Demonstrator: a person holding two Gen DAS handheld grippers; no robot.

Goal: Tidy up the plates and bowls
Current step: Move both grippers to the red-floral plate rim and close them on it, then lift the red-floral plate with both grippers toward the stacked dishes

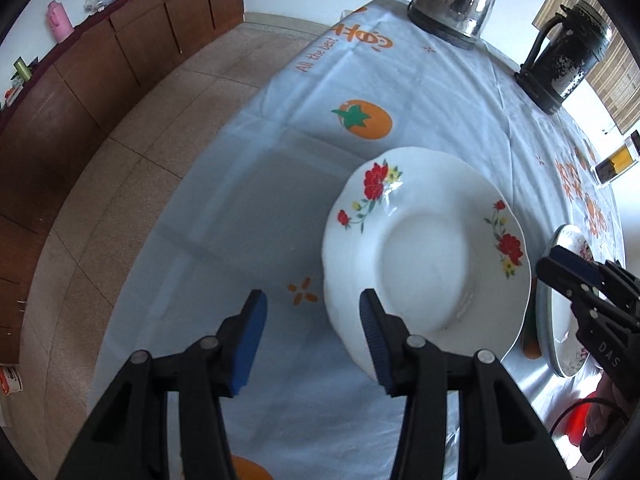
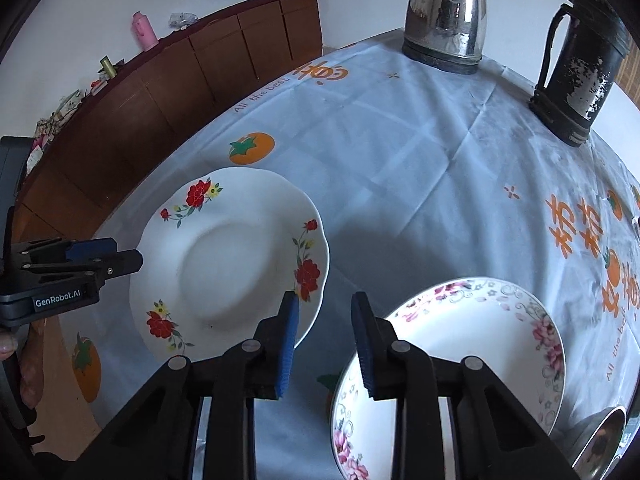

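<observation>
Two pairs of tongs are mine here, and neither holds anything. My left tongs [image 1: 312,332] stand wide, their right pad just beside the near-left rim of the red-flowered plate [image 1: 424,248]; whether it touches the rim I cannot tell. My right tongs [image 2: 325,330] stand narrower, with a clear gap between the pads, and hover over the strip of cloth between that plate and the pink-flowered plate [image 2: 472,364] to its right.

Both plates sit on the bench [image 2: 400,140], near me, close together but apart. The red-flowered one looks deep, with a scalloped rim that stands clear of the cloth, and there may be a second piece stacked under it. I judge both to be glazed ceramic: stiff, fairly heavy for a two-pad pinch, slick and easily chipped. The rim is the only place to take hold, one pad above and one slipped beneath, biting well in from the edge so the weight does not lever it out. The wavy rim may seat the pads unevenly, so a square, firm bite matters.

Farther off stand a steel kettle [image 2: 446,20] and a dark jug [image 2: 580,68], well clear.
</observation>
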